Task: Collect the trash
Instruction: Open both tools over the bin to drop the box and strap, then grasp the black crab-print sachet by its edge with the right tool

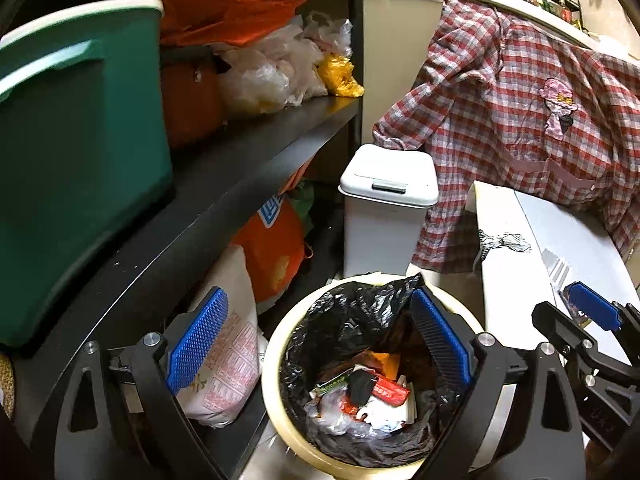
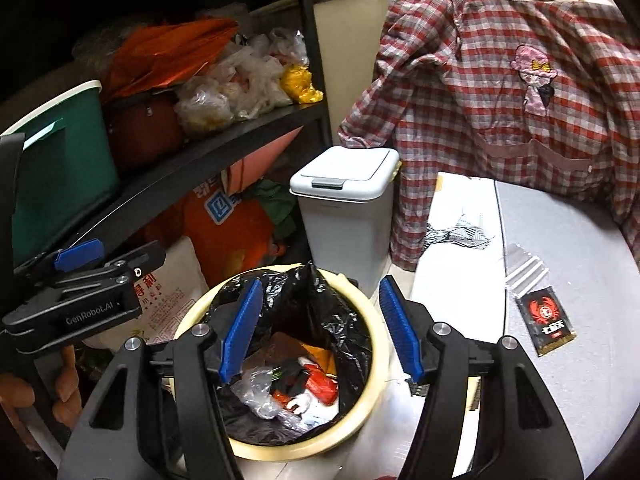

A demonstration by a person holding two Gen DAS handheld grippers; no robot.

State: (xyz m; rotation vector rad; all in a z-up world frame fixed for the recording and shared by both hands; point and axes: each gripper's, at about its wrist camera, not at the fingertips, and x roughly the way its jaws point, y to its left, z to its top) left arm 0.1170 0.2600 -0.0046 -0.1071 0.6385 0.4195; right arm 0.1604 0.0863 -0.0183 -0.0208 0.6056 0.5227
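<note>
A round cream bin (image 1: 276, 344) lined with a black bag (image 1: 348, 320) stands on the floor, with wrappers and plastic scraps (image 1: 368, 396) inside. My left gripper (image 1: 320, 332) hangs open and wide over its mouth, nothing between the blue pads (image 1: 198, 336). My right gripper (image 2: 320, 334) is also open and empty above the same bin (image 2: 376, 344) and its trash (image 2: 308, 384). One right fingertip (image 1: 592, 310) shows at the left view's right edge. A black sachet with a red crab (image 2: 546, 320) and a clear wrapper (image 2: 524, 274) lie on the grey table (image 2: 580, 360).
A white lidded bin (image 2: 344, 208) stands behind the cream one. A black shelf (image 1: 240, 160) on the left holds a green tub (image 1: 80, 140) and plastic bags (image 1: 272, 68); sacks (image 1: 228, 344) sit beneath. A plaid shirt (image 2: 500, 120) hangs behind the table.
</note>
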